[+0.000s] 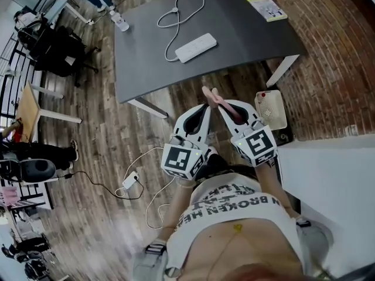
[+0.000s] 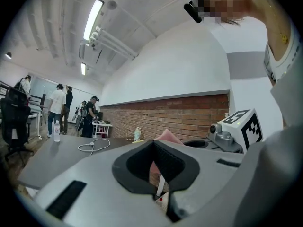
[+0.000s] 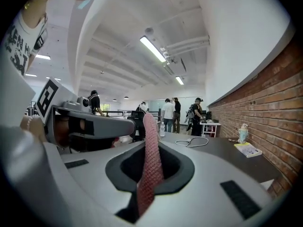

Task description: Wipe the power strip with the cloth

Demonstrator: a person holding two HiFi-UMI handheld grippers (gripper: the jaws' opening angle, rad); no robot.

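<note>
The white power strip (image 1: pixel 195 47) lies on the dark grey table (image 1: pixel 246 45), its white cable (image 1: pixel 179 13) looped behind it. Both grippers hang close to my body, short of the table's front edge. My right gripper (image 1: pixel 222 106) is shut on a pink cloth (image 1: pixel 212 96), which stands up as a strip between its jaws (image 3: pixel 152 164). My left gripper (image 1: pixel 203 108) is shut with nothing in it, right beside the right one. In the left gripper view the cloth (image 2: pixel 166 136) shows just past the closed jaws. The cable loop (image 3: pixel 191 142) lies far ahead on the table.
A yellow booklet (image 1: pixel 266 7) sits at the table's far right corner and a water bottle (image 1: pixel 119 21) past its left edge. A white perforated box (image 1: pixel 270 109) stands on the floor to my right. A charger and cable (image 1: pixel 130 180) lie on the floor at left. Several people (image 3: pixel 182 111) stand far behind.
</note>
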